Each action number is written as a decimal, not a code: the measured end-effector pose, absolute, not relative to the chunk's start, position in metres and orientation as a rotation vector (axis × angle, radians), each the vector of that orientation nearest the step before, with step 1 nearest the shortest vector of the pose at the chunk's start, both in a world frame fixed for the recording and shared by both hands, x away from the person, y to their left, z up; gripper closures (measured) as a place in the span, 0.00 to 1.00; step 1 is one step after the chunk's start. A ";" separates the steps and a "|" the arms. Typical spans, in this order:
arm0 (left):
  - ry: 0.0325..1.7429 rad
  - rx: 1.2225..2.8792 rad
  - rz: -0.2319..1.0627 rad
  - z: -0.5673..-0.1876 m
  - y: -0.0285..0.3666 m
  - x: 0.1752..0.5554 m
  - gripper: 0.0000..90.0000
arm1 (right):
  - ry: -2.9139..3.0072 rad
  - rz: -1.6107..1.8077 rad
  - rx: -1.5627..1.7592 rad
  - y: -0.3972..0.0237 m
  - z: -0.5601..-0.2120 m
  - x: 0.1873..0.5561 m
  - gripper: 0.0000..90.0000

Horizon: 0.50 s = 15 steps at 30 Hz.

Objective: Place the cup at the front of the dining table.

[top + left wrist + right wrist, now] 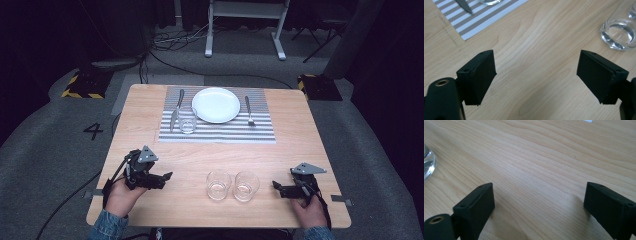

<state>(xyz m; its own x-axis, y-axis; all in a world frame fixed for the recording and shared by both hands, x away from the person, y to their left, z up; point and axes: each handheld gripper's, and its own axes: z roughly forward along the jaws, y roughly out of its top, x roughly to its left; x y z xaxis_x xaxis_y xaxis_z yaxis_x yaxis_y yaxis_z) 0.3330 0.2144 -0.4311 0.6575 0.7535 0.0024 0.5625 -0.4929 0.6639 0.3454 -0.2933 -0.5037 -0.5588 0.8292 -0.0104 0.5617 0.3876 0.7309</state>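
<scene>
White plate [216,104], grey-striped placemat [260,131]

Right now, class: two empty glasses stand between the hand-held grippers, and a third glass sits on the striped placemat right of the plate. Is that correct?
One detail is wrong. In the high view the third glass sits left of the plate, beside the knife. The fork lies on the right. The two glasses do stand between the grippers.
</scene>
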 end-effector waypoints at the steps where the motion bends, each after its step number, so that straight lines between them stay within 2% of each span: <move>1: 1.012 2.235 0.396 -0.433 0.216 0.332 0.18 | 2.277 0.982 1.205 -0.293 -0.504 0.345 0.11; 8: 1.032 2.230 0.387 -0.448 0.217 0.327 0.18 | 2.276 0.984 1.204 -0.293 -0.504 0.345 0.11; 15: 1.031 2.302 0.396 -0.471 0.210 0.322 0.17 | 2.277 0.982 1.205 -0.293 -0.504 0.345 0.11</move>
<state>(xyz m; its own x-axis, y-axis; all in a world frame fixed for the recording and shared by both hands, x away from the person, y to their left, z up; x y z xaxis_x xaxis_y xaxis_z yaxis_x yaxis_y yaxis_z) 0.3223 0.2096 -0.4710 0.6570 0.7532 0.0317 0.5811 -0.5327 0.6153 0.3454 -0.2933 -0.5037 -0.5587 0.8293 -0.0104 0.5617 0.3877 0.7309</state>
